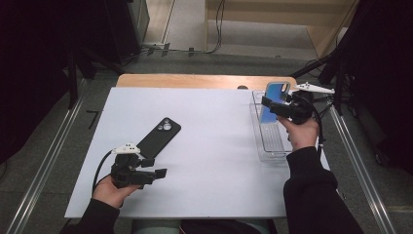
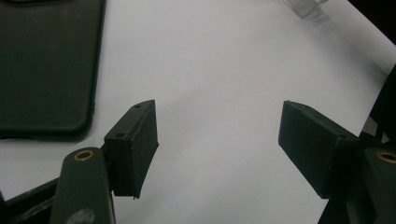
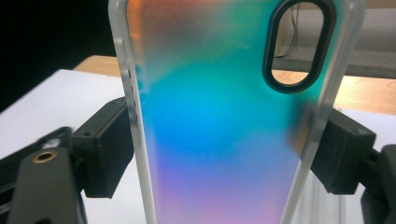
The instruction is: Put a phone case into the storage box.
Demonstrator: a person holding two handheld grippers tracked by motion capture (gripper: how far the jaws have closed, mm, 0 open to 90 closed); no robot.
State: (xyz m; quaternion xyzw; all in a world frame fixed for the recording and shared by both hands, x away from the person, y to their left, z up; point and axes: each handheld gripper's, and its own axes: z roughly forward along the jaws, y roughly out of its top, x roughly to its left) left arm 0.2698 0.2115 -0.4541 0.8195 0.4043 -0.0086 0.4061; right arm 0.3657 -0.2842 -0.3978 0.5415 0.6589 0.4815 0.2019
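The right tool (image 1: 272,105) grips an iridescent case (image 1: 275,100) by its two long edges, upright, above the far end of a clear tray (image 1: 271,146) at the right side of the bench (image 1: 214,161); in the right gripper view the pads press the frosted rim from both sides, with the camera cut-out toward the top. The left tool (image 1: 153,168) hangs released near the front left, jaws apart over bare bench, nothing between them; a black phone (image 1: 159,137) lies face down just beyond it, apart from the pads.

The step in hand looks like carrying the case over to the phone to fit it; to do that well, keep the squeeze light, since the rim is thin and may bow or spring out if clenched; lift clear of the tray wall before crossing; turn the case so its cut-out ends up on the same end as the phone's lenses; let the left tool steady the phone by its edge, not its lenses, so it cannot skid on the smooth sheet.
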